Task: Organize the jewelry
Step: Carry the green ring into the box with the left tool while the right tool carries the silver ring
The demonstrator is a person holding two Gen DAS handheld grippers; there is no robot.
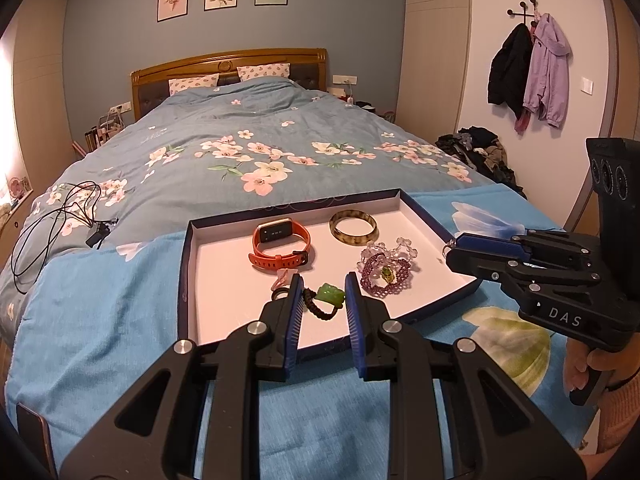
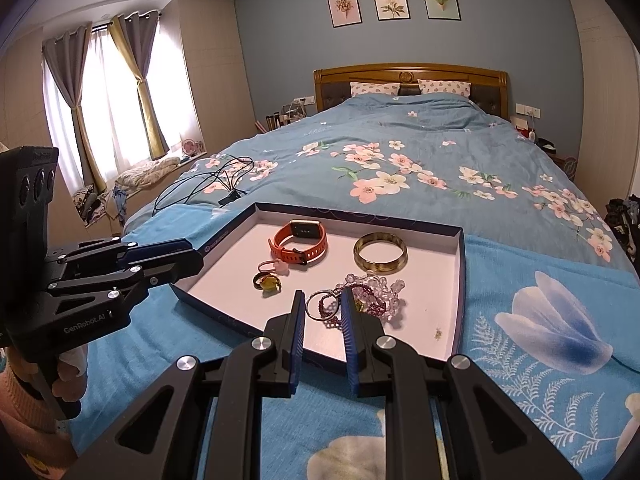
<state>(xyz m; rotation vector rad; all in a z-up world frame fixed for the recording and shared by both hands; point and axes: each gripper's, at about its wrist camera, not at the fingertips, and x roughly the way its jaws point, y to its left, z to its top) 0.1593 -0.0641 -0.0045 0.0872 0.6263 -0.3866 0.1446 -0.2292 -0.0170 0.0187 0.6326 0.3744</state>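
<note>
Both grippers hang over the near edge of the tray (image 1: 192, 264), which lies on a blue blanket (image 1: 100, 300) at the foot of the bed (image 1: 248, 120). The left gripper (image 1: 322, 292) has its jaws slightly apart, grasping nothing; so has the right gripper (image 2: 322, 306). In the tray's near part lie a green pendant (image 1: 331, 295) and beaded bracelets (image 1: 386, 272); toward its far rim, an orange watch (image 1: 280, 244) and a bangle (image 1: 353, 226).

Two black grippers, blue ribbed fingers (image 1: 353, 312), silver pivot screws, white "DAS" and "GenRobot.AI" lettering, pinkish knit sleeves (image 2: 20, 408).
</note>
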